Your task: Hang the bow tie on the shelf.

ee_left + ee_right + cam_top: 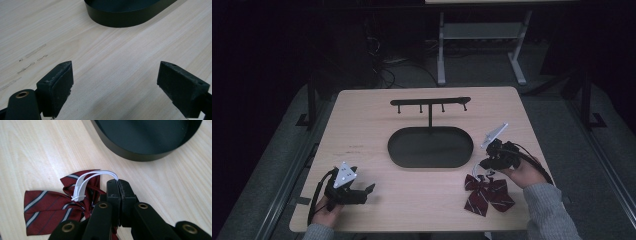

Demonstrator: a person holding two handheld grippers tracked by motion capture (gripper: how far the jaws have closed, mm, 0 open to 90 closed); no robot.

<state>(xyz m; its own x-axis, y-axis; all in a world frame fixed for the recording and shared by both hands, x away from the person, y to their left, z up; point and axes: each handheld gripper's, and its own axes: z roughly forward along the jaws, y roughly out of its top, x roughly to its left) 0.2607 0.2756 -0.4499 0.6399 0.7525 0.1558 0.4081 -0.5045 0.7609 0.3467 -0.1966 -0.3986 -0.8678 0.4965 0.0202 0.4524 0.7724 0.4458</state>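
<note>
Right hand-held gripper (pixel 117 185) pinches white elastic loop (pixel 86 180) — left (pixel 115 87) agape.

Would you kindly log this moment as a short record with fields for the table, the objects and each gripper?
Table: light wooden table
Stand: black hook stand rising from an oval tray, mid-table
Bow tie: dark red striped bow tie lying flat, near right side
Right gripper: jaws shut on the bow tie's white elastic loop
Left gripper: jaws open, holding nothing, near left side
</note>
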